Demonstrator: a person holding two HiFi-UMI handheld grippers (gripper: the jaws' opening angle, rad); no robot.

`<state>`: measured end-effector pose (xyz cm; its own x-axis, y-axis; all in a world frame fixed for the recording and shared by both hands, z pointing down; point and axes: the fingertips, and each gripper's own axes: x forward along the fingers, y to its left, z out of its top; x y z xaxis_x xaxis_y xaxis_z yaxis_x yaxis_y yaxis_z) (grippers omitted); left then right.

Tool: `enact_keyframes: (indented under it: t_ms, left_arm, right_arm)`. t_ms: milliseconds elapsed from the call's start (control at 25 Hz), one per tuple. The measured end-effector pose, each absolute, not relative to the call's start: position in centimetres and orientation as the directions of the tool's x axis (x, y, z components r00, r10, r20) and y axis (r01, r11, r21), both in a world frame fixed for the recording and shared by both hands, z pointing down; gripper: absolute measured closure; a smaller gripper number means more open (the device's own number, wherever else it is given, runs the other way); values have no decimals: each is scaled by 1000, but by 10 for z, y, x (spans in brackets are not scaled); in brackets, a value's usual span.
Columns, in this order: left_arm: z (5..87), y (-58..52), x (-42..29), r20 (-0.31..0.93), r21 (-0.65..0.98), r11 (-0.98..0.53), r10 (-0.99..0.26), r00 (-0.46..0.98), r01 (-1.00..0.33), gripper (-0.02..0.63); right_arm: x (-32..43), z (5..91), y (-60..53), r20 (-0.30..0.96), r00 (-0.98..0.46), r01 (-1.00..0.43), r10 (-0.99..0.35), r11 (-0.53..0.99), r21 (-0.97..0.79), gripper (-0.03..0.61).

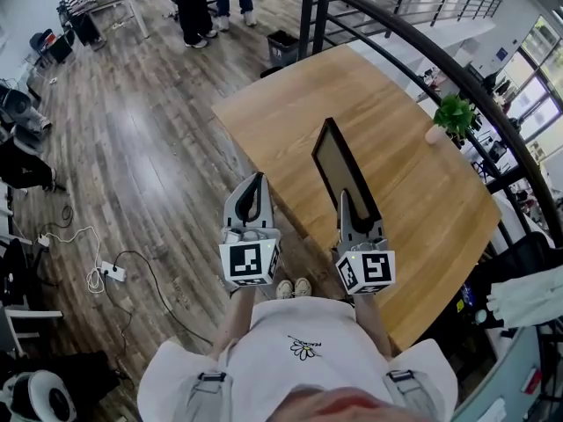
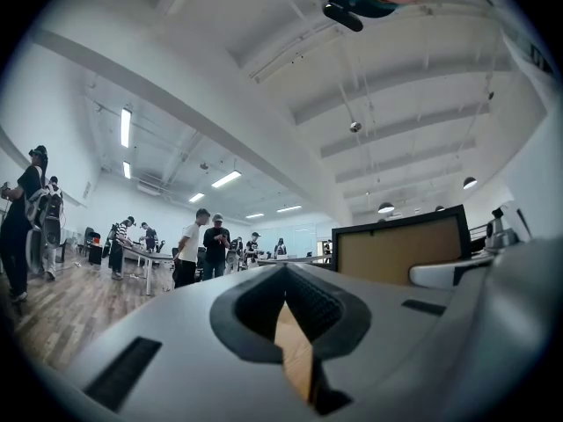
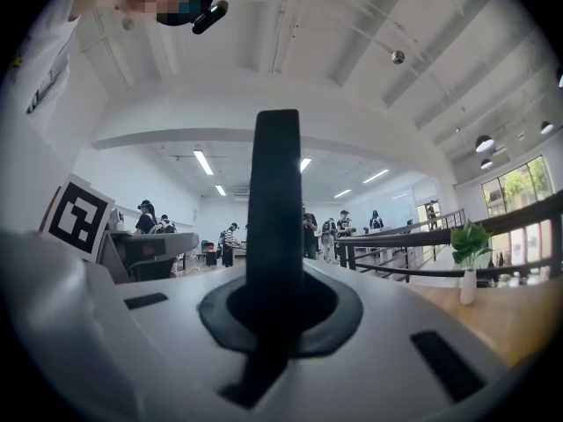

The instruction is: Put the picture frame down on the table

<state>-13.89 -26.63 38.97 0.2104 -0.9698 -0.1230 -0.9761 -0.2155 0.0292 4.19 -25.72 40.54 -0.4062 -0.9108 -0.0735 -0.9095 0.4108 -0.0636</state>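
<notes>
The picture frame (image 1: 343,172) is black-edged with a tan panel and stands on its edge over the near part of the wooden table (image 1: 413,183). My right gripper (image 1: 345,200) is shut on its near end; in the right gripper view the frame's black edge (image 3: 274,218) rises straight up from between the jaws. Whether the frame touches the tabletop I cannot tell. My left gripper (image 1: 256,183) hangs to the left of the frame, off the table's edge, shut with nothing in it. The left gripper view shows the frame's tan face (image 2: 400,246) to the right.
A small potted plant (image 1: 452,118) stands at the table's far right edge, beside a dark metal railing (image 1: 422,51). A black bin (image 1: 281,47) sits on the wood floor beyond the table. Several people (image 1: 189,7) stand at desks further off. Cables (image 1: 97,271) lie on the floor to the left.
</notes>
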Motion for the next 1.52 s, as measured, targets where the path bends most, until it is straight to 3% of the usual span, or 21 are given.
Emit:
enact_keyframes:
  t_ms: [360, 840, 1160, 1320, 1400, 1520]
  left_arm:
    - [391, -271, -127, -116, 18, -229, -967, 226, -973, 598]
    - [397, -276, -125, -93, -7, -231, -969, 231, -973, 598]
    - [404, -278, -122, -68, -12, -233, -970, 233, -972, 598]
    - [408, -277, -121, -63, -6, -234, -970, 234, -972, 598]
    - [409, -275, -122, -63, -1, -233, -971, 233, -973, 598]
    - [411, -274, -125, -57, -2, -221, -974, 221, -975, 598]
  right_arm:
    - [54, 403, -263, -67, -376, -926, -924, 377, -9, 561]
    - [77, 438, -296, 169, -298, -835, -940, 342, 430, 561]
    - [88, 487, -310, 341, -200, -579, -919, 391, 715, 560]
    - [91, 516, -311, 377, -100, -348, -921, 388, 854, 560]
    - [96, 532, -311, 387, -45, -235, -921, 386, 892, 560]
    - [102, 560, -314, 435, -9, -182, -900, 430, 884, 560]
